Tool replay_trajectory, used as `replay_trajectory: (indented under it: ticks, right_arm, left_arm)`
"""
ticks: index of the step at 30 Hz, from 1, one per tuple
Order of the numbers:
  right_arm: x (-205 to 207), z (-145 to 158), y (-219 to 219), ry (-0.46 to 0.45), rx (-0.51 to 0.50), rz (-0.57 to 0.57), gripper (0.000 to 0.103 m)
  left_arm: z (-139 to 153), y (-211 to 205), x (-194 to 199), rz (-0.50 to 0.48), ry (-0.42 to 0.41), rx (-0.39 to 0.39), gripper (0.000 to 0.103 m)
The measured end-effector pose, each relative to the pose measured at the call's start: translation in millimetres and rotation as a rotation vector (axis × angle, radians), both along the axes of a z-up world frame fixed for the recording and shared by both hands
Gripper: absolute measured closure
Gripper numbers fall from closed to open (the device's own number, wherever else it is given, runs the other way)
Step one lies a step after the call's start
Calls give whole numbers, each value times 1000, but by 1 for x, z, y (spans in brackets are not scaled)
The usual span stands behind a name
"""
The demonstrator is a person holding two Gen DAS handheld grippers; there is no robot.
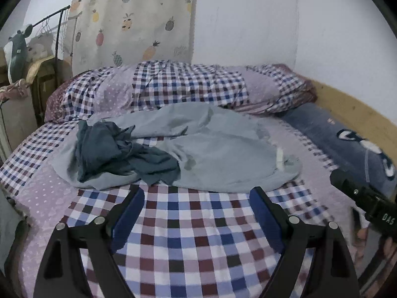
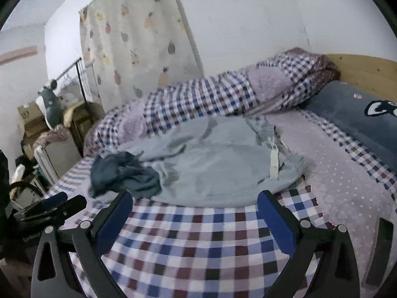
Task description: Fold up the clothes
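Observation:
A pale grey-blue garment (image 1: 218,154) lies spread and rumpled on the checked bedsheet (image 1: 188,236). A crumpled dark teal garment (image 1: 116,151) rests on its left part. In the right wrist view the pale garment (image 2: 218,164) shows a white label strip (image 2: 274,164), and the dark garment (image 2: 124,173) sits at its left. My left gripper (image 1: 197,193) is open just short of the pale garment's near edge, nothing between its blue pads. My right gripper (image 2: 194,198) is open too, its tips at the garment's near hem. The left gripper's side (image 2: 53,204) shows in the right wrist view.
A rolled checked quilt (image 1: 178,87) lies along the wall behind the clothes. A dark blue pillow (image 1: 347,134) rests by the wooden headboard (image 1: 359,109) at right. A clothes rack (image 1: 58,34), plush toys and boxes stand left of the bed. A fruit-print curtain (image 1: 129,17) hangs behind.

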State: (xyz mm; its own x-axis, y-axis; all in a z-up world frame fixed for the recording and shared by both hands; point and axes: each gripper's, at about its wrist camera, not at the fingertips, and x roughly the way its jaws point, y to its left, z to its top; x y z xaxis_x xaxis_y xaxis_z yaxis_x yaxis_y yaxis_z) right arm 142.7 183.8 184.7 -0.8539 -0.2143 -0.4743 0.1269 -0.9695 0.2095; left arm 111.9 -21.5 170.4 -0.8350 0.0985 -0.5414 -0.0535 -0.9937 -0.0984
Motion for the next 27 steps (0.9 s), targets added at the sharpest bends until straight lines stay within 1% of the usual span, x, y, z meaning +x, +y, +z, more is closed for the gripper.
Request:
replay_trajectory:
  ticks: [4,9,12,16,18,20,22,25,27]
  right_arm:
    - [-38,-26,0,-48,12,-12,0]
    - [-71,-69,-9,-112,70,-21,0]
    - [-87,-96,-8,-176,79,-34,0]
    - [-99,-119,-6,-235,89,-36,0]
    - [-103,-128,-5,-259,97,-34,0]
    - [-106,-137,-5,-283,106,-33,0]
    - [-110,-147,-5,-306,115,-31,0]
    - [-115,-161,-4,-342,128,-28,0]
    - [-118,-170,-4,-366,137,-26,0]
  left_arm:
    - [-32,8,-30,21,-40,-9,13]
    - [-73,9,-63,34,-91,3,13]
    - [-93,7,-75,43,-113,-12,14]
    - [-113,5,-88,41,-143,-16,14]
    - [-122,5,-94,43,-171,-17,14]
    - [-130,6,-97,47,-199,-24,13]
    - [-136,7,-99,47,-227,-15,13]
    - [-147,9,-101,55,-256,-34,13]
    - [-153,10,-104,51,-278,-33,13]
